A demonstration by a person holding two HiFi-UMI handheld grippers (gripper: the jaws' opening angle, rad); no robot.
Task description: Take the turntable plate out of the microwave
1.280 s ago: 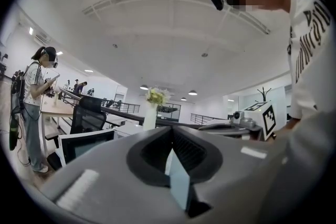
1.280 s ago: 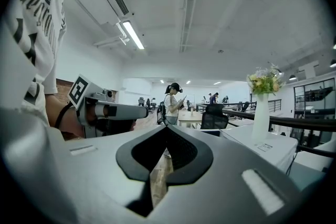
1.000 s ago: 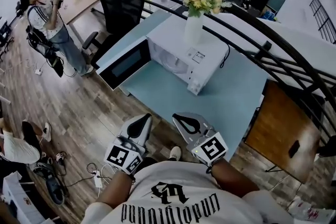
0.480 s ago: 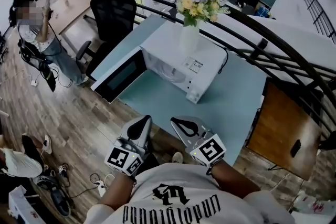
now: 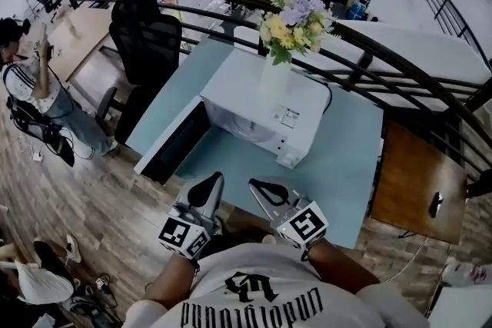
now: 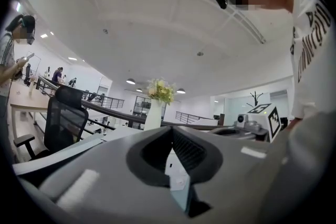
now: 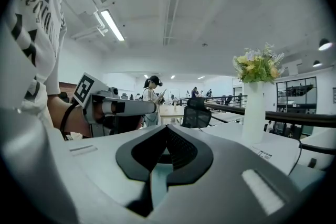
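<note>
The white microwave (image 5: 265, 110) stands on the light blue table (image 5: 338, 157) with its door (image 5: 171, 144) swung open to the left. Its cavity (image 5: 240, 125) looks pale inside, and I cannot make out the turntable plate there. A white vase of flowers (image 5: 278, 65) stands on top of the microwave. My left gripper (image 5: 212, 180) and right gripper (image 5: 257, 184) are side by side at the table's near edge, short of the microwave. Both point towards it, shut and with nothing in them. The left gripper (image 6: 170, 132) and right gripper (image 7: 167, 131) show their jaws meeting.
A black office chair (image 5: 146, 42) stands left of the table beyond the open door. A dark curved railing (image 5: 384, 61) runs behind the table. At the right is a wooden side table (image 5: 419, 180). A person (image 5: 31, 92) stands at the far left on the wooden floor.
Both grippers have moved forward together from over the floor up to the table's near edge. The microwave now lies closer in front. Both stay shut.
</note>
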